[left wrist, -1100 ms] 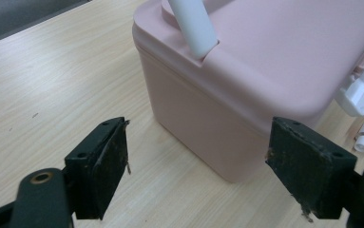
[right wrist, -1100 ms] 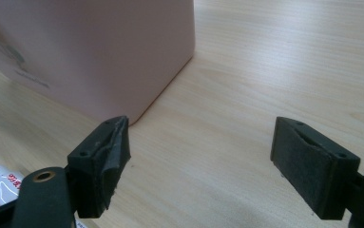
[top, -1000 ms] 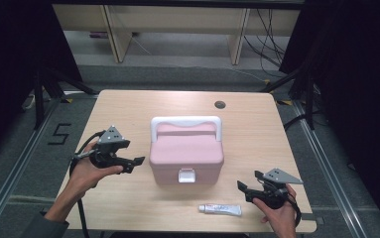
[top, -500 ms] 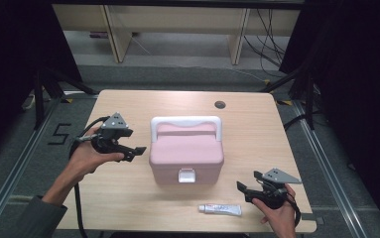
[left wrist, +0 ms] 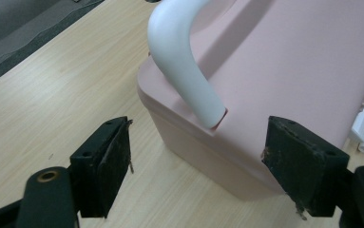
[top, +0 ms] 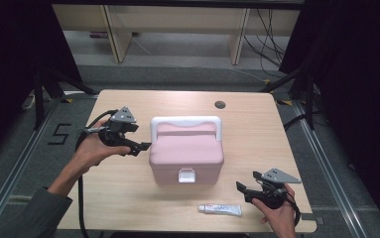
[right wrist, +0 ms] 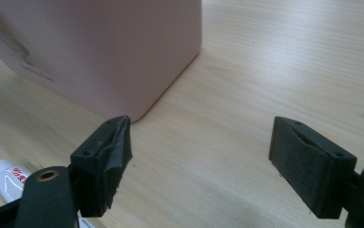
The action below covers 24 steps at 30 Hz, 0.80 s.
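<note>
The left gripper (top: 139, 147), jaws wide and empty, had risen toward the pink box's (top: 186, 154) white handle (top: 186, 122), seemingly to grasp it; the right gripper (top: 243, 190) waited, jaws wide.

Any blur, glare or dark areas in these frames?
High view: wooden table evenly lit, surroundings nearly black. Left gripper view: pink plastic box sharp, soft sheen on its white handle. Right gripper view: the black jaws sharp, small white tube cut by the edge.
</note>
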Each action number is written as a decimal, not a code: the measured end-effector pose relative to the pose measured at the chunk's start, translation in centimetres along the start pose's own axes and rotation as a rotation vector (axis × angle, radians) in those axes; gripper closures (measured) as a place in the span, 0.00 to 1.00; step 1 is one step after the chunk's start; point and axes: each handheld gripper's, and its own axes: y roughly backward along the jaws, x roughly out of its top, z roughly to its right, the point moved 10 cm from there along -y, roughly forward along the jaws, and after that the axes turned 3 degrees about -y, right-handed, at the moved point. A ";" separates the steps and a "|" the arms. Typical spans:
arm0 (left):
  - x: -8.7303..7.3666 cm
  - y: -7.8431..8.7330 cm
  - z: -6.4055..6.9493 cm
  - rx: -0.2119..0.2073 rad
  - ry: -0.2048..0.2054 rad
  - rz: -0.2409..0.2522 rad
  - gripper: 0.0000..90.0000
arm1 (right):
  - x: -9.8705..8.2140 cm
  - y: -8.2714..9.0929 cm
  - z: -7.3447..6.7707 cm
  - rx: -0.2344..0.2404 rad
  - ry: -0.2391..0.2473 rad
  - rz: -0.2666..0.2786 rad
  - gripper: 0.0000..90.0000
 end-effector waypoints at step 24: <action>3.5 -0.7 -0.7 0.017 -0.074 -0.061 0.24 | 0.1 -0.1 0.1 0.011 0.036 -0.002 0.26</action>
